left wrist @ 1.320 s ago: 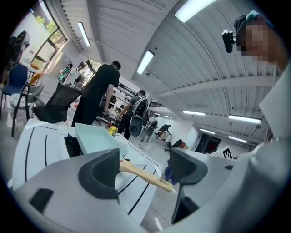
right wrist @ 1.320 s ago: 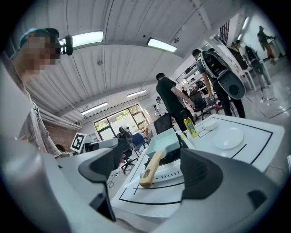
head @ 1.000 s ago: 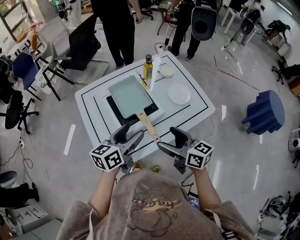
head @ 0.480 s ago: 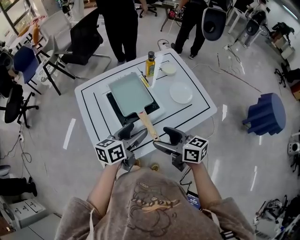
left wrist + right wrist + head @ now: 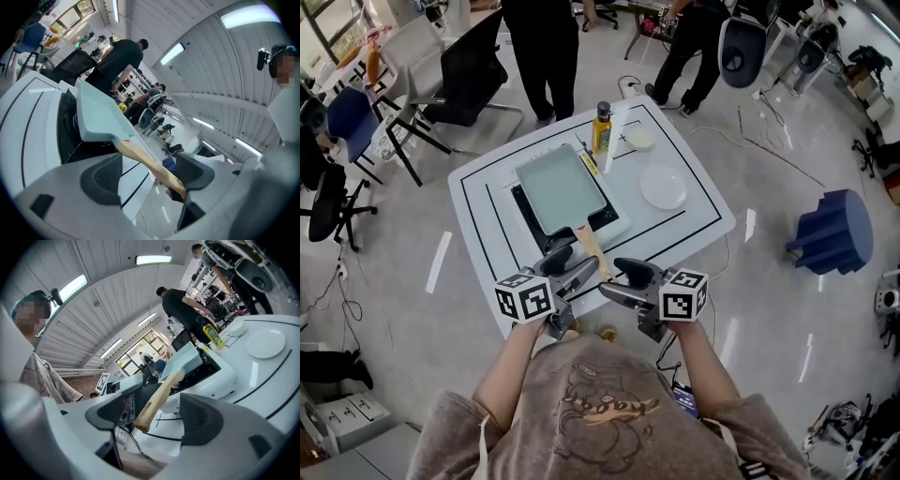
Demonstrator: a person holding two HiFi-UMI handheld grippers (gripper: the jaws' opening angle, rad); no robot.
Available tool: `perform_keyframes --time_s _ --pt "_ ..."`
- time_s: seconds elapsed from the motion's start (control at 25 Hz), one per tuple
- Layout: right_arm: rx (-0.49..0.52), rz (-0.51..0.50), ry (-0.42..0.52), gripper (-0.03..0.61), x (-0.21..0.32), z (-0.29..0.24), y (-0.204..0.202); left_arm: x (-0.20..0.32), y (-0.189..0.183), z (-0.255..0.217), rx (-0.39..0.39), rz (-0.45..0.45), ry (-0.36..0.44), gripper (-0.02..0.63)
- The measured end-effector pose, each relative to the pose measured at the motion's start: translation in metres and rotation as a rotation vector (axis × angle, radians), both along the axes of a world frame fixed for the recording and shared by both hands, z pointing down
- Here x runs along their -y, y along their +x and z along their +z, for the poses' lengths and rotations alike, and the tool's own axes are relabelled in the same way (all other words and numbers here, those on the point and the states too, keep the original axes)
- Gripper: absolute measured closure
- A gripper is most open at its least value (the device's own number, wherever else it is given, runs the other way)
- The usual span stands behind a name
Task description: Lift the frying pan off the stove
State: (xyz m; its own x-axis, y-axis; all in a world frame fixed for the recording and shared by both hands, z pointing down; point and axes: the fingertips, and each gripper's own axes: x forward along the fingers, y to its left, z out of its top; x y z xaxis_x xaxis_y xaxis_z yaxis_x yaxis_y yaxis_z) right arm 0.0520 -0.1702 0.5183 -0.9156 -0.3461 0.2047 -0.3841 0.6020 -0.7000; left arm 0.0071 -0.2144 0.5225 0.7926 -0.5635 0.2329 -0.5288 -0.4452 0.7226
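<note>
Right tongs (image 5: 157, 417) just closing, pan handle (image 5: 160, 396) between — seemingly untouched.

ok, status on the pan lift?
Left gripper open; right gripper open, jaws just closing; wooden handle between both pairs, no grip. Frying pan flat on stove. Bottle and plate stand clear.

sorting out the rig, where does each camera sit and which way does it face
Head view: on the person's head, looking steeply down at the table, stove and frying pan; shows torso, forearms, left gripper, right gripper.
Left gripper view: rides the left gripper, looking along its open jaws toward the pan.
Right gripper view: rides the right gripper, facing the pan; its jaws have just been closing, pads clear of the wooden handle.
Shared: both gripper views show that handle between their jaws.
</note>
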Motion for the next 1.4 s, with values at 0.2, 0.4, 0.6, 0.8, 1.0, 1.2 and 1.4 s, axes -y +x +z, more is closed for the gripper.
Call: perform_keyframes --time_s 0.2,0.4,0.6,0.8,1.0,1.2,1.4 --pt "-0.003 -0.081 -0.022 0.215 -0.003 0.008 -0.010 0.003 0.006 0.007 -0.007 0.018 -0.018 0.262" --pt "0.035 -0.159 -0.062 0.229 -0.008 0.010 -0.018 0.007 0.013 0.010 -0.029 0.040 -0.041 0.262" --pt "0.060 -0.225 -0.084 0.244 -0.012 0.011 -0.024 0.011 0.018 0.014 -0.049 0.052 -0.064 0.262" --pt "0.079 -0.204 -0.104 0.287 -0.002 0.012 -0.020 0.014 0.018 0.016 -0.067 0.059 -0.081 0.264" --pt "0.076 -0.214 -0.111 0.319 0.002 0.012 -0.020 0.013 0.021 0.018 -0.089 0.079 -0.106 0.264" --pt "0.072 -0.221 -0.118 0.353 0.004 0.015 -0.018 0.013 0.029 0.021 -0.126 0.087 -0.130 0.264" --pt "0.082 -0.229 -0.126 0.355 0.003 0.015 -0.018 0.017 0.033 0.025 -0.159 0.077 -0.158 0.264"
